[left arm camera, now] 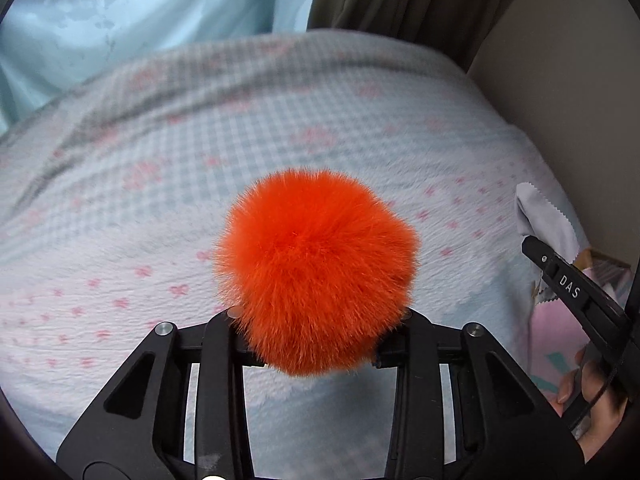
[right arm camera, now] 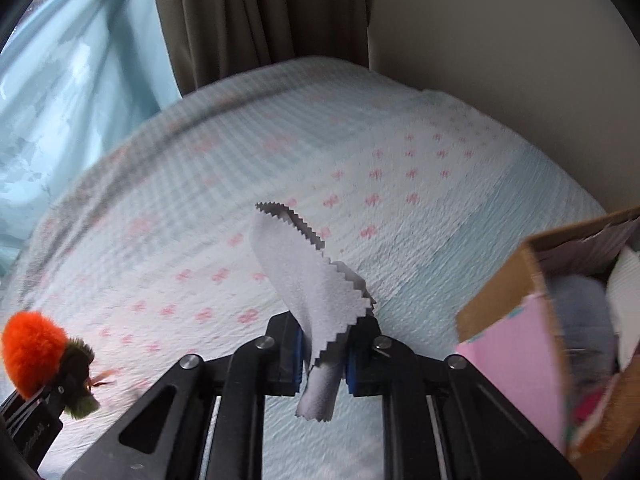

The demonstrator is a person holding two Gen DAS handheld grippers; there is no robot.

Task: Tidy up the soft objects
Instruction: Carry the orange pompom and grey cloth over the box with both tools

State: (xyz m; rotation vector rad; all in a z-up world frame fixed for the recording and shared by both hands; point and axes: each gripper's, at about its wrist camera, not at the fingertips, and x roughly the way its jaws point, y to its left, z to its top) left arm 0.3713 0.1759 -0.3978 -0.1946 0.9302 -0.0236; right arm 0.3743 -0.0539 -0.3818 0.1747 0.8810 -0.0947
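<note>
Soft objects are riding in both grippers above the bed, with the cardboard box (right arm camera: 500,280) waiting at the right.

The left gripper (left arm camera: 316,344) is squeezing an orange pom-pom (left arm camera: 316,268) at its base, and the right gripper (right arm camera: 322,356) is pinching a white cloth swatch (right arm camera: 308,280) with zigzag edges near its lower end, so the upper part is curling free over the quilted bedspread (right arm camera: 400,184). Both items are looking very light and fully compliant: the pom-pom's fur is likely compressing and may slip, so a hold deep at its core seems safest, while the limp swatch is best held by an edge fold. The box is already holding other soft pieces, and it is probably where these two belong.
</note>
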